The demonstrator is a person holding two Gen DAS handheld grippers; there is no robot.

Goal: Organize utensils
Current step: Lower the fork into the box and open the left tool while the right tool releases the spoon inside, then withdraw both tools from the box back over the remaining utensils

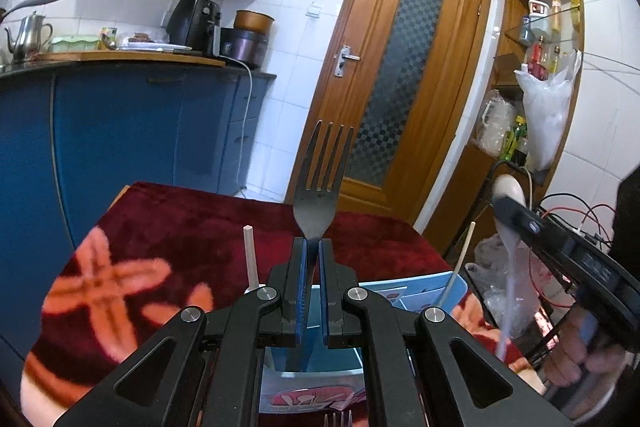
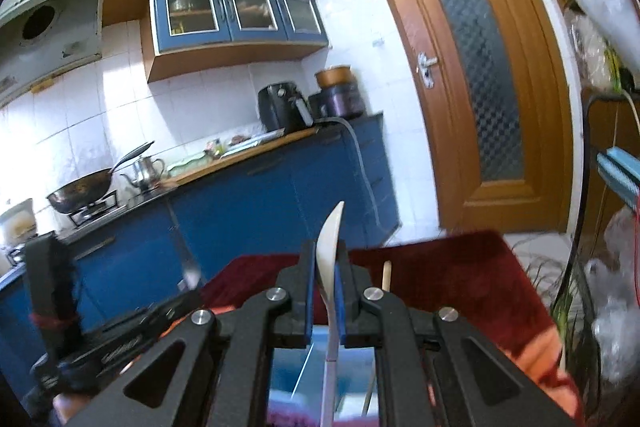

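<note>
Fork (image 1: 323, 183) neck sits pinched between the left gripper (image 1: 313, 247) pads, tines projecting upward past the fingertips, above the blue container (image 1: 452, 291). Right wrist view: right gripper (image 2: 325, 259) clamps a white spoon (image 2: 329, 247), bowl edge-on above the fingertips.

The left gripper (image 1: 313, 242) clamped a dark fork (image 1: 320, 183) — tines up — above a blue bin (image 1: 456, 287).
</note>
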